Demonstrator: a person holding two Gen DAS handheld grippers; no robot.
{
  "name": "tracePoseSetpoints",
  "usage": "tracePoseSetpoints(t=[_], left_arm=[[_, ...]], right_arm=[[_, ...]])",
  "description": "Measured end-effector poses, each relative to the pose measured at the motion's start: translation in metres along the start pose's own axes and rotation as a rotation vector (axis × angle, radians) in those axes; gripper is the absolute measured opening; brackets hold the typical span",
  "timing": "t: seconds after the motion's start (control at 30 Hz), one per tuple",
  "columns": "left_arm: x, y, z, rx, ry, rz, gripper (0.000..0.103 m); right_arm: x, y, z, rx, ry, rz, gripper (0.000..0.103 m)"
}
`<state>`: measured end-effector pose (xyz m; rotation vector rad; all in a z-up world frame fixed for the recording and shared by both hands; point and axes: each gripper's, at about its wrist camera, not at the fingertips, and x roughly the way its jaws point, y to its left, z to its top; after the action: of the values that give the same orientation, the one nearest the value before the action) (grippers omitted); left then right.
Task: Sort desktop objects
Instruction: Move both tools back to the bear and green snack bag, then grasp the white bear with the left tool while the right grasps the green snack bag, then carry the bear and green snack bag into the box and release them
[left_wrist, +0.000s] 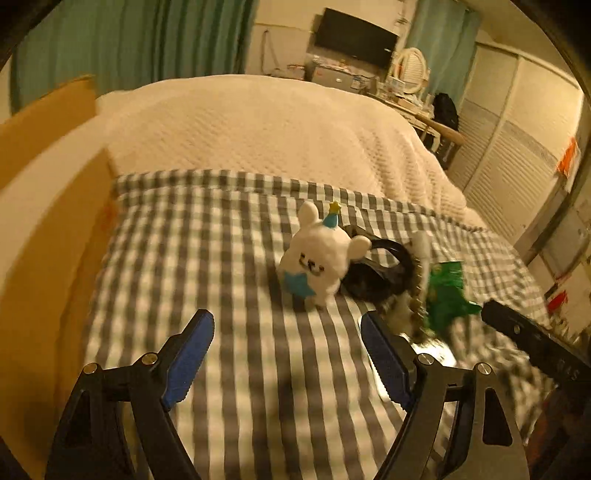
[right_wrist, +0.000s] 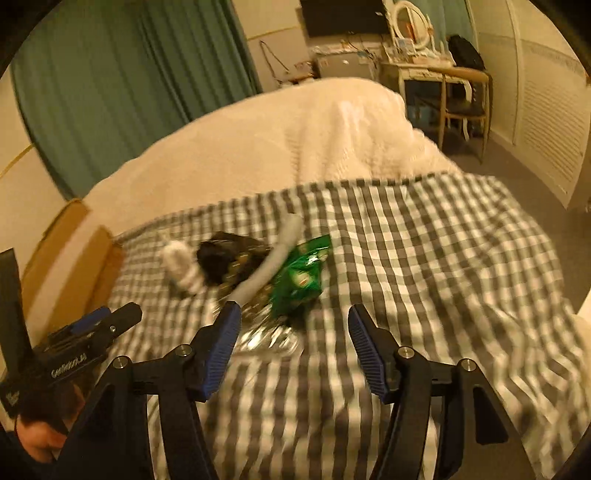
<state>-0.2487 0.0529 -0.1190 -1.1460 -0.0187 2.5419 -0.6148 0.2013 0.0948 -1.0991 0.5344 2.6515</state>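
Observation:
A white plush bear with a blue party hat sits on the grey checked cloth. Beside it lie a black ring-shaped object, a white tube, a green snack packet and a silvery foil wrapper. My left gripper is open and empty, just short of the bear. My right gripper is open and empty, just short of the foil wrapper and the green packet. The bear, black object and tube show there too.
An open cardboard box stands at the left edge of the cloth and also shows in the right wrist view. A cream quilted blanket covers the bed behind. A desk and wooden chair stand far right.

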Motion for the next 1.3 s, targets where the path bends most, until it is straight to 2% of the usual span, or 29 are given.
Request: tracePoseSetpoints(t=[0.1, 0.23, 0.27, 0.33, 0.4, 0.47, 0.5, 0.57, 0.67, 0.83, 0.93, 1.13, 1.3], left_arm=[[0.022, 0.0, 0.008, 0.028, -0.031, -0.001, 0.084], [0.046, 0.004, 0.022, 0.041, -0.015, -0.034, 0.084], [0.05, 0.005, 0.024, 0.039, -0.009, -0.037, 0.084], [0.056, 0.005, 0.028, 0.041, 0.001, -0.045, 0.084], [0.058, 0.006, 0.032, 0.039, -0.001, -0.058, 0.083], [0.058, 0.002, 0.033, 0.069, -0.002, -0.086, 0.055], [0.059, -0.002, 0.034, 0.084, 0.007, -0.087, 0.048], [0.053, -0.009, 0.031, 0.123, 0.008, -0.039, 0.048], [0.037, -0.012, 0.02, 0.14, 0.025, -0.031, 0.048], [-0.012, -0.004, -0.004, 0.096, 0.048, -0.052, 0.048], [-0.043, 0.0, -0.016, 0.11, 0.051, -0.05, 0.048], [-0.111, 0.01, -0.013, 0.11, 0.016, -0.062, 0.048], [-0.163, 0.021, -0.01, 0.12, -0.02, -0.056, 0.048]], right_arm=[[0.035, -0.006, 0.009, 0.003, 0.007, -0.014, 0.06], [0.061, -0.007, 0.019, 0.011, 0.024, 0.023, 0.06], [0.065, -0.008, 0.018, 0.017, 0.029, 0.034, 0.057], [0.07, -0.008, 0.015, 0.015, 0.049, 0.03, 0.032], [0.072, -0.008, 0.013, 0.0, 0.065, 0.034, 0.03], [0.063, -0.007, 0.011, -0.005, 0.052, 0.028, 0.029], [0.058, -0.008, 0.01, -0.006, 0.044, 0.023, 0.028], [0.052, -0.008, 0.007, -0.007, 0.034, 0.017, 0.028], [0.038, -0.013, 0.001, 0.011, 0.019, 0.014, 0.028], [0.002, -0.021, -0.016, 0.023, 0.01, -0.008, 0.028], [-0.025, -0.013, -0.028, -0.052, 0.023, -0.047, 0.028], [-0.08, 0.023, -0.054, -0.235, 0.046, -0.124, 0.028], [-0.131, 0.06, -0.065, -0.29, 0.022, -0.128, 0.028]])
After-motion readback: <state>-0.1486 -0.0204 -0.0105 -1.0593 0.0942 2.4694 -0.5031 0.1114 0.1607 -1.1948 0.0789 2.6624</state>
